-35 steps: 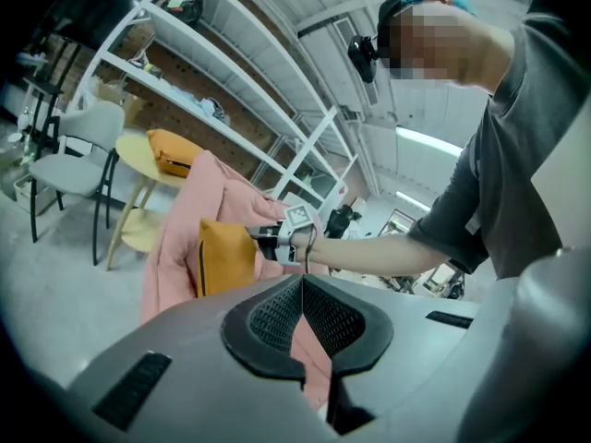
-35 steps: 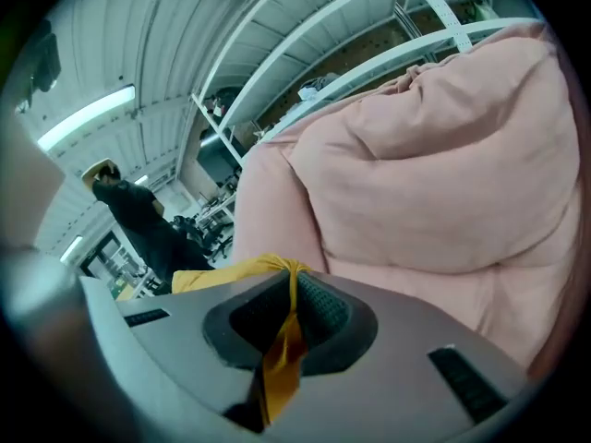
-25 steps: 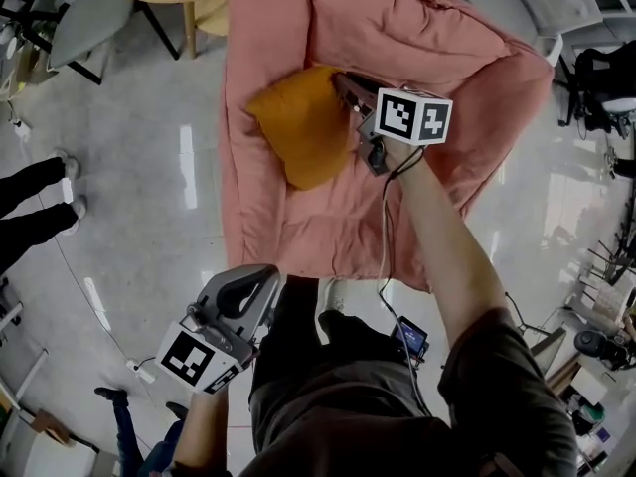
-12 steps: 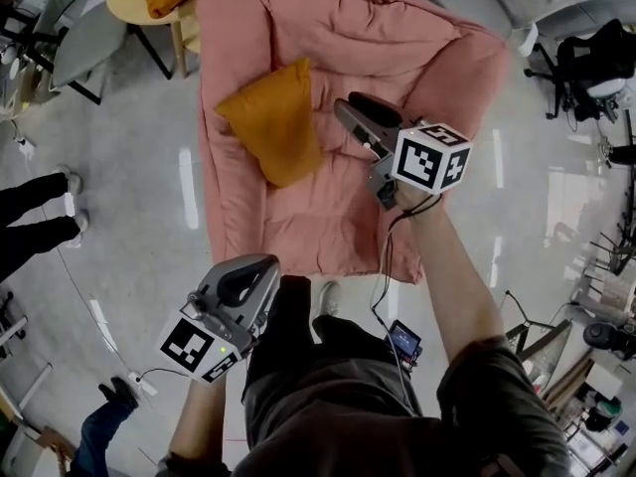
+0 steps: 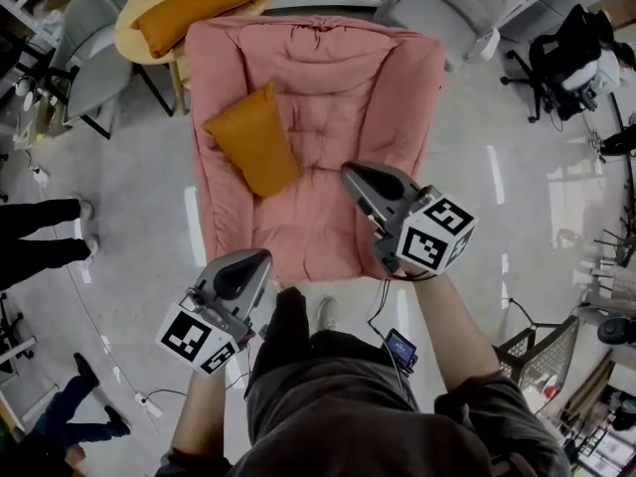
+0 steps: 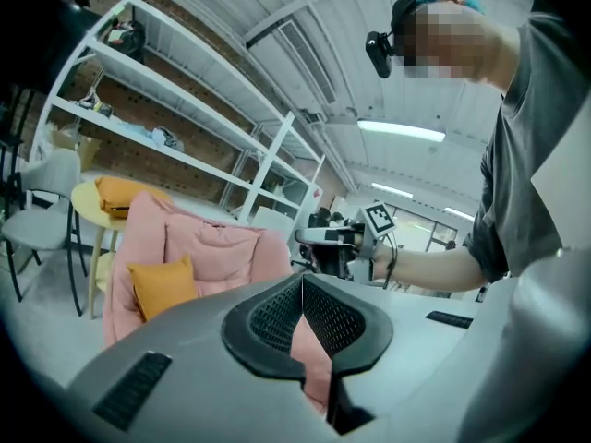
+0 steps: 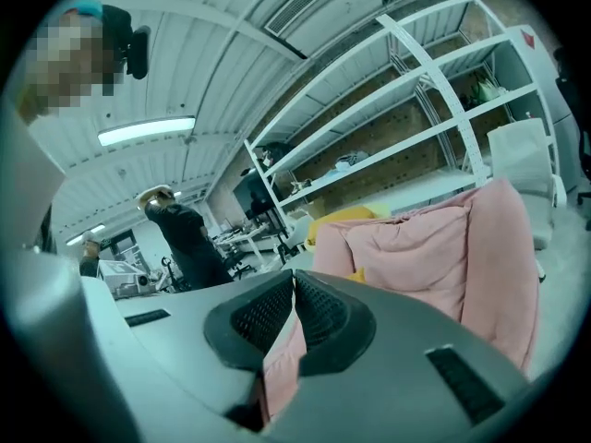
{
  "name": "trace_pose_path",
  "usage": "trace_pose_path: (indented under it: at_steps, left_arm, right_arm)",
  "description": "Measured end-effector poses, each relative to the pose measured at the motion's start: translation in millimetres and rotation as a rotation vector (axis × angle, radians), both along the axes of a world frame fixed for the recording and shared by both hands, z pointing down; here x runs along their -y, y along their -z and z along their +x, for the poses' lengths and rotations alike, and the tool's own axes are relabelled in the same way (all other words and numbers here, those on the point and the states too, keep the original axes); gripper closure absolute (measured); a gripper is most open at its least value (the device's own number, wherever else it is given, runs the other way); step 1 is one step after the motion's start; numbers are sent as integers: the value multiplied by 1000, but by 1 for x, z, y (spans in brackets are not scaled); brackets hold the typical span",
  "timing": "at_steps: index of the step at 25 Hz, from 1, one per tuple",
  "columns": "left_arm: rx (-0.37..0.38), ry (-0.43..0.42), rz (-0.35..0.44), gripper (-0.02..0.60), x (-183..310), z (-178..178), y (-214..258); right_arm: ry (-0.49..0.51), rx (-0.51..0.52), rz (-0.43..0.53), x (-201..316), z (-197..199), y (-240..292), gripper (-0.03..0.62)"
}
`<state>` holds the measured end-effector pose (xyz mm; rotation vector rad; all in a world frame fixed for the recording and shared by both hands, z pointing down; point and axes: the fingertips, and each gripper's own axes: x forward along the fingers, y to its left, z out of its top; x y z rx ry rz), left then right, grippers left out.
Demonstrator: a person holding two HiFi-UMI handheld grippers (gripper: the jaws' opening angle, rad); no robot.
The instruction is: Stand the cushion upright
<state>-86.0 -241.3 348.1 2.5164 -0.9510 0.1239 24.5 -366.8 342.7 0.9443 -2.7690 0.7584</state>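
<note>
The pink padded armchair (image 5: 328,78) holds one orange square cushion (image 5: 253,139), leaning on its armrest ahead of the left gripper's (image 5: 256,259) closed, empty jaws. A second orange cushion (image 5: 194,8) lies farther off. The right gripper's (image 5: 350,172) jaws have just closed on nothing.

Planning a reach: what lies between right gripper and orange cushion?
Head view: only bare pink armchair seat between cushion and right gripper, whose empty jaws just closed.

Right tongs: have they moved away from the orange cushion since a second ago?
Yes. The right tongs pulled back from the orange cushion toward the pink armchair's front edge; they have just closed, empty.
</note>
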Motion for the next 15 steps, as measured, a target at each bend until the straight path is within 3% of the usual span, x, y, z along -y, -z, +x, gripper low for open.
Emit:
trace_pose_path:
  at_steps: [8, 15]
  left_arm:
    - [18, -4, 62, 571, -8, 17, 33]
    - [26, -21, 76, 571, -4, 29, 41]
  right_arm:
    - [7, -26, 61, -48, 2, 34, 579]
    - [10, -44, 53, -64, 6, 33, 579]
